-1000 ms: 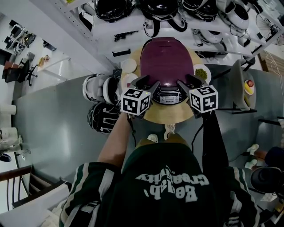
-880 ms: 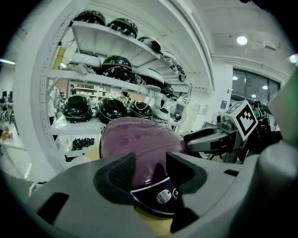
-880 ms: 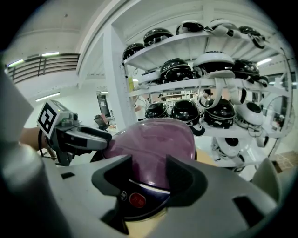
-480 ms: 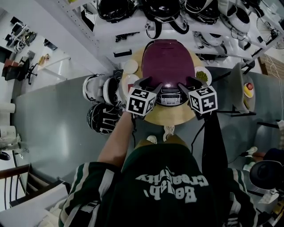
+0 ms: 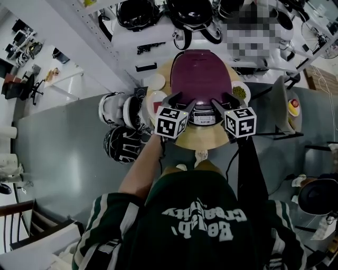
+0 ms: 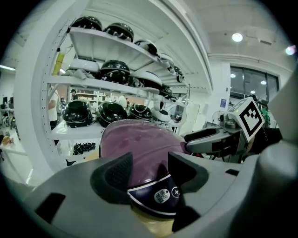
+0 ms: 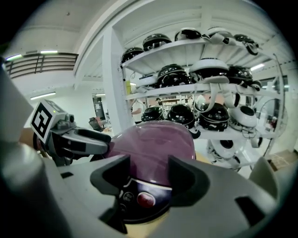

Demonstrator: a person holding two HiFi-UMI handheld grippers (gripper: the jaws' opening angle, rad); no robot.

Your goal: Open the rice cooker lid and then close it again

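The rice cooker stands on a round wooden table, its purple lid down. Its dark control panel faces me. My left gripper sits at the cooker's front left corner and my right gripper at the front right corner. Both pairs of jaws are opening, with nothing pressed between the pads. In the left gripper view the left gripper frames the panel's edge and the right gripper shows beside the lid. The right gripper view shows the right gripper, the lid and the left gripper.
A white bowl and a dish of green stuff flank the cooker on the table. White shelves with helmets stand right behind. More helmets lie on the floor at the left. A rack stands at the right.
Both grippers keep their places at the cooker's front corners, with jaws a little wider than before. The lid stays down. The head view has shifted slightly.
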